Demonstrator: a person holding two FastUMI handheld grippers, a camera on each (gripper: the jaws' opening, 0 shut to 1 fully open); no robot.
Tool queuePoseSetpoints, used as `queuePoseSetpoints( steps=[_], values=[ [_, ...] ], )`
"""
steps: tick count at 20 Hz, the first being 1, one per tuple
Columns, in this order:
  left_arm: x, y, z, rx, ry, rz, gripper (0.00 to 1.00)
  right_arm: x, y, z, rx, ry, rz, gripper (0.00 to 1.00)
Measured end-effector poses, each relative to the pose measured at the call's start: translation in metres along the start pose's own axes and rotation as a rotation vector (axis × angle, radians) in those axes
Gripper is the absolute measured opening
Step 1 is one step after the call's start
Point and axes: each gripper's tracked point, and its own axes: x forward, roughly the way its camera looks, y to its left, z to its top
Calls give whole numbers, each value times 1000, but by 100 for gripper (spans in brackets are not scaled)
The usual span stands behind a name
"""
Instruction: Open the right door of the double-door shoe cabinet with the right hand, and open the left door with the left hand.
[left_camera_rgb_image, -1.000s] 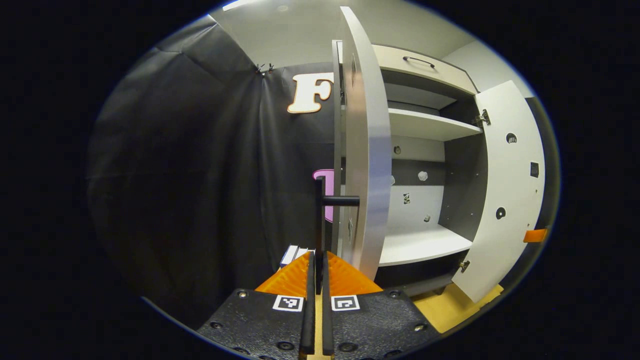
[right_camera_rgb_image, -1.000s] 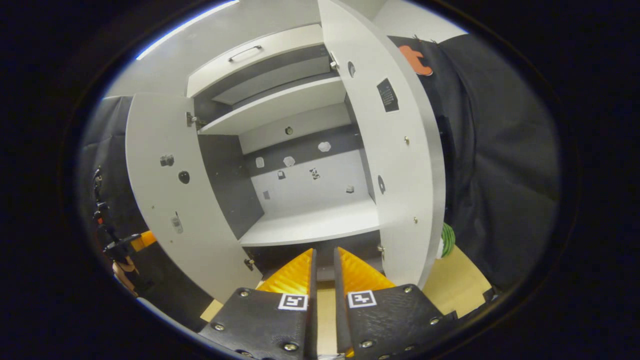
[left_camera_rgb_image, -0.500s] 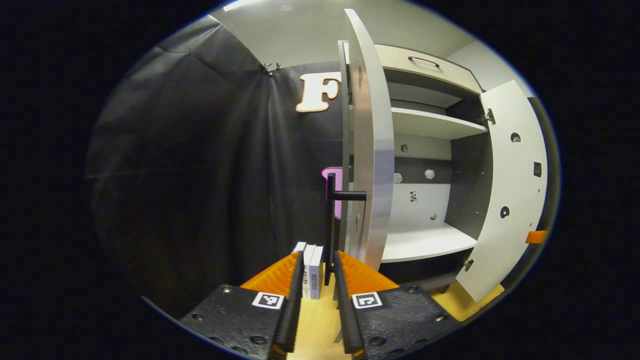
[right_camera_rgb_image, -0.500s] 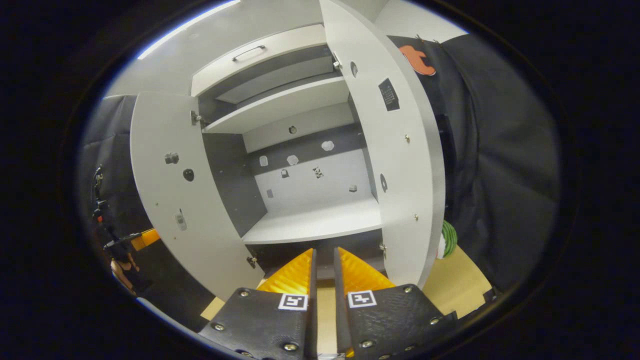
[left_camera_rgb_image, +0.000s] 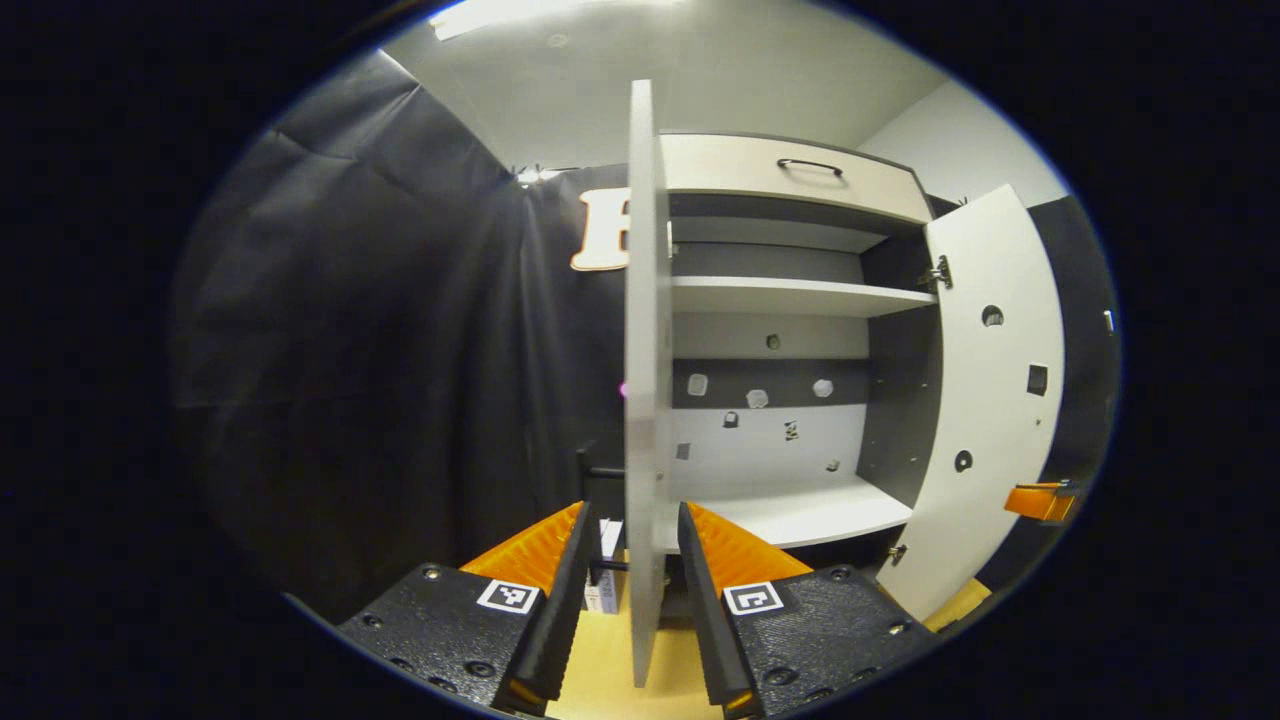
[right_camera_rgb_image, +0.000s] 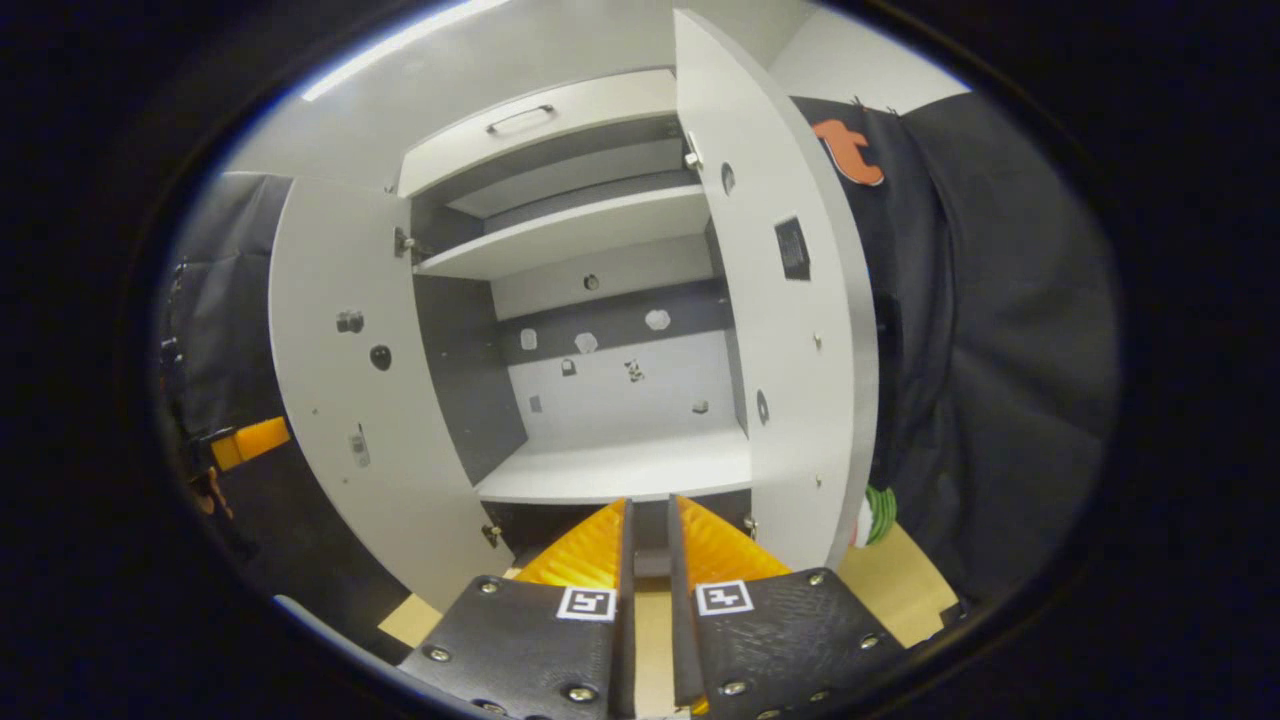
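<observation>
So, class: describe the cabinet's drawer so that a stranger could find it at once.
Start at the open shoe cabinet with both doors swung wide. Look above its upper shelf: the drawer runs along the very top, the one closed front, with a dark curved handle.

The white shoe cabinet (right_camera_rgb_image: 600, 400) stands with both doors wide open: left door (right_camera_rgb_image: 345, 380) and right door (right_camera_rgb_image: 790, 330). Its shelves are bare.

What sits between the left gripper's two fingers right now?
In the left gripper view, the left door's free edge stands edge-on in the gap between the open left gripper's fingers, with bare wooden floor below it.
</observation>
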Motion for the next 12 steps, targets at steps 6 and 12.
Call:
queuePoseSetpoints(
  steps=[6,12],
  values=[
    [9,-90,28,-36,-61,-189,53,-12,48,61,-62,-125,31,18],
    [13,-130,33,-32,-78,-214,96,-21,74,81,-119,-201,59,93]
  ],
)
